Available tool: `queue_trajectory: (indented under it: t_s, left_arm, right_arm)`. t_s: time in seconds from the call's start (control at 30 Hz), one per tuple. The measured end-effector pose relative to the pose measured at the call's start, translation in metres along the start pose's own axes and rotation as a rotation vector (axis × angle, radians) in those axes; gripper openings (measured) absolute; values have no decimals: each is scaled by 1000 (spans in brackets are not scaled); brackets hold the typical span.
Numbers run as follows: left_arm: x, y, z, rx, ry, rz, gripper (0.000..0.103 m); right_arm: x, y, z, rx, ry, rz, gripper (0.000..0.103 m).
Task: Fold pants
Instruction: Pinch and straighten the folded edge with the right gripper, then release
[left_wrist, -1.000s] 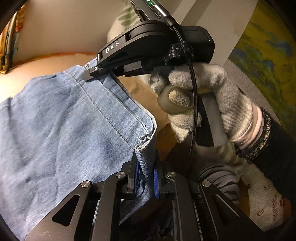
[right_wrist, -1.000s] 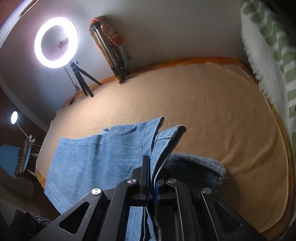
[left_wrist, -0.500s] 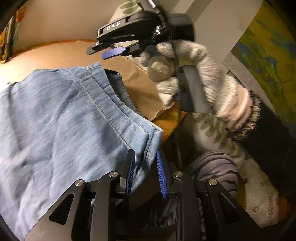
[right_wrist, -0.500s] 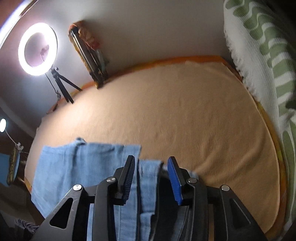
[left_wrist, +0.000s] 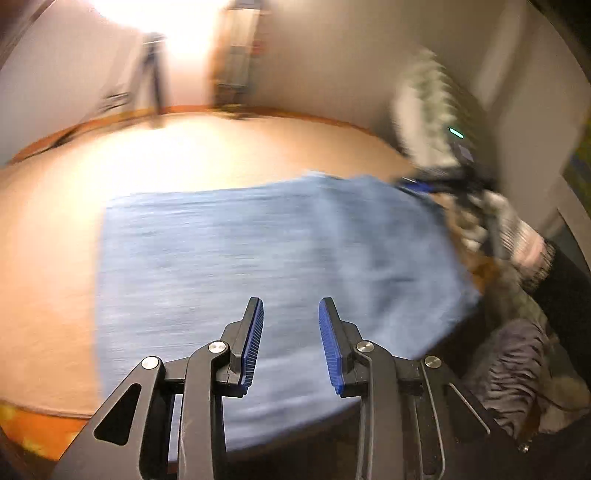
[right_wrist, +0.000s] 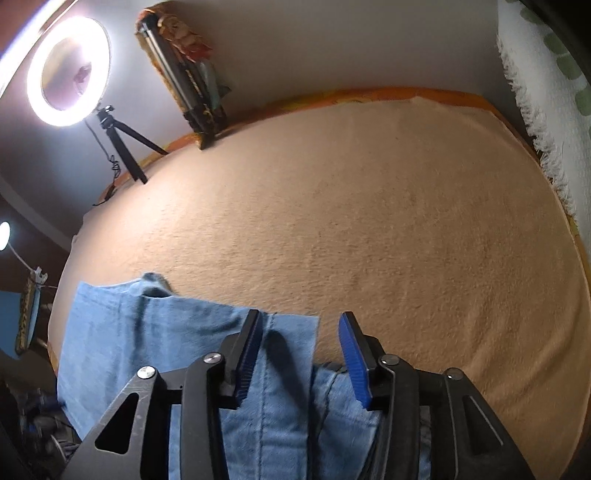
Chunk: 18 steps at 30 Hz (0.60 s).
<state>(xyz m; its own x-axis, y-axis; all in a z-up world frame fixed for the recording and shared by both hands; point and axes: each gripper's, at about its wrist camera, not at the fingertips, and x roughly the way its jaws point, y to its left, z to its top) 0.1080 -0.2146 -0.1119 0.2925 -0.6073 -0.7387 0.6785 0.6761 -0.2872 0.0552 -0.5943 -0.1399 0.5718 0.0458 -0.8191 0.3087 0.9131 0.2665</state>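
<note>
Denim pants (right_wrist: 207, 347) lie folded flat on the peach-covered surface (right_wrist: 388, 229), at its near left part as we see it from the right wrist. Beyond their far edge we note broad bare covering up to the orange rim. Left gripper (left_wrist: 290, 341): jaws apart and opening, nothing between them, denim below; that view is blurred. Right gripper (right_wrist: 301, 356): jaws apart and opening, straddling the pants' corner without pressing it. We read no writing anywhere.
</note>
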Motion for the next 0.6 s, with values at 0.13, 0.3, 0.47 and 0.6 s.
queue_trajectory:
  t_s: [0.13,0.3,0.47,0.6]
  left_arm:
    - [-6,31,-5,-81,-20,52,29]
    - [0,41,-8,-122,-49,61,29]
    - [-3,49,-9,-129,-59,73,29]
    - [-7,53,-10,-146,-64,70,29]
  right_arm:
    - [3,-2,0,16,2,57,52]
    - [-1,15,-2,-47,-16,75,10]
    - [-29,27,-11,-60,-100,31,1]
    - [-50,18,-11,-21,-133,64,0]
